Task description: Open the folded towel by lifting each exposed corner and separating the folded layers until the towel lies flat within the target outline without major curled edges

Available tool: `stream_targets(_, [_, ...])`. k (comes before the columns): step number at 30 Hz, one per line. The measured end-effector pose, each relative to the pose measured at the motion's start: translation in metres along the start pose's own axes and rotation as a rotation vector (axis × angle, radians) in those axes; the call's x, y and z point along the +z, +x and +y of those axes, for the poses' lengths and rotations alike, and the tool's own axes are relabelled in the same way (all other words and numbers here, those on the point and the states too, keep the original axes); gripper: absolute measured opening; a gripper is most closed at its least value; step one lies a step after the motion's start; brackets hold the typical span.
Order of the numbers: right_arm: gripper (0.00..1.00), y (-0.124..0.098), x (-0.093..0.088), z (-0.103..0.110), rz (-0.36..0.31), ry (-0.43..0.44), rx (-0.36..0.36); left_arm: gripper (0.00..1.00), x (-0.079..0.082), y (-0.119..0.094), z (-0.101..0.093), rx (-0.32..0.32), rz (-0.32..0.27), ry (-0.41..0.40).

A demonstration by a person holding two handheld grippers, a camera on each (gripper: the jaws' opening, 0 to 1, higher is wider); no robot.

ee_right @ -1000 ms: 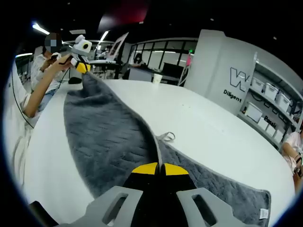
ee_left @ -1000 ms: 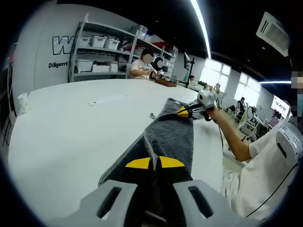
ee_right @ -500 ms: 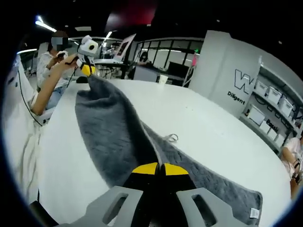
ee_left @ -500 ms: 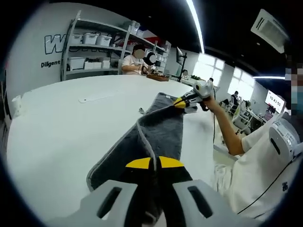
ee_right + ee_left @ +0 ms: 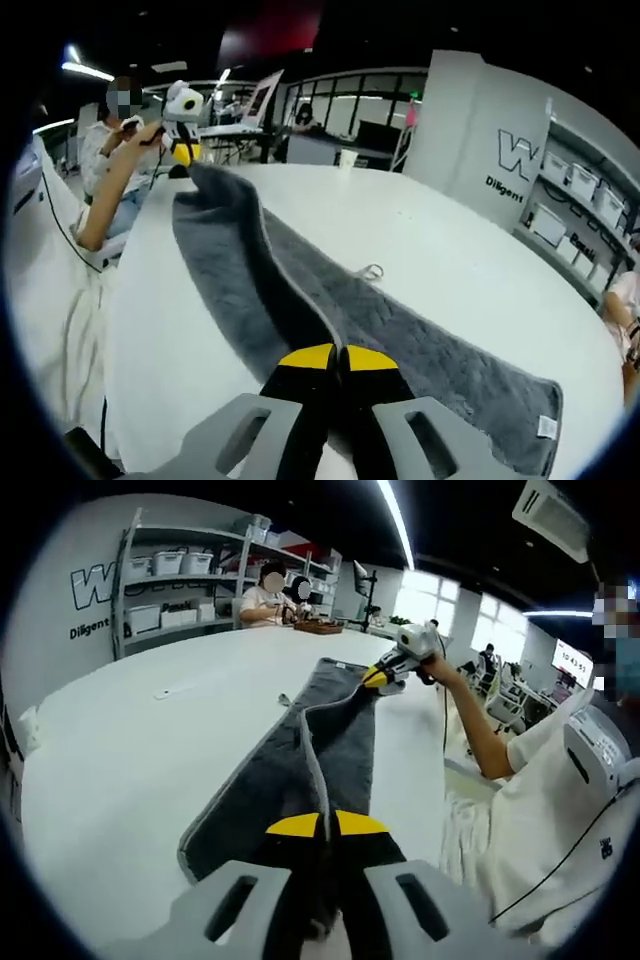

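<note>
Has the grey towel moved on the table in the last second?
Yes. The towel has spread wider over the white table, its lower layer reaching further out toward the shelves.

Wide white table (image 5: 150, 750) with a rounded edge, smooth and bare over most of its top. Across it, a long grey towel (image 5: 290, 760), its lower layer flat on the table with a grey loop at its edge on the side away from the person, a white label at one corner in the right gripper view. On the table well apart from the towel: a flat white strip (image 5: 172, 691) toward the shelving, and a white cup (image 5: 347, 158) near the far rim.
</note>
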State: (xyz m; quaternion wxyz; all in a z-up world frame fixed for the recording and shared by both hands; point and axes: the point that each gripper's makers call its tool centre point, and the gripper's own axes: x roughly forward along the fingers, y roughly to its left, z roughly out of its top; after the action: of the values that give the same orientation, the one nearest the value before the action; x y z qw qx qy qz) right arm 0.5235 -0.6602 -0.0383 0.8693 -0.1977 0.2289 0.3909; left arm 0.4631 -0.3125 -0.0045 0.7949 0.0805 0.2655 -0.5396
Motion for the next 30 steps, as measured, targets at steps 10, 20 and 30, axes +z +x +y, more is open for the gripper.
stream_targets(10, [0.00,-0.023,0.007,0.004,0.008,-0.063,-0.018,0.04,-0.001,-0.002,-0.015,-0.056,0.000,0.027])
stream_targets(20, [0.00,-0.023,-0.014,0.029,0.122,-0.161,0.067,0.04,-0.008,-0.005,-0.025,-0.091,0.029,0.084])
stream_targets(30, [0.00,-0.035,-0.023,0.035,0.140,-0.132,0.104,0.04,-0.034,0.002,-0.040,-0.180,0.140,0.133])
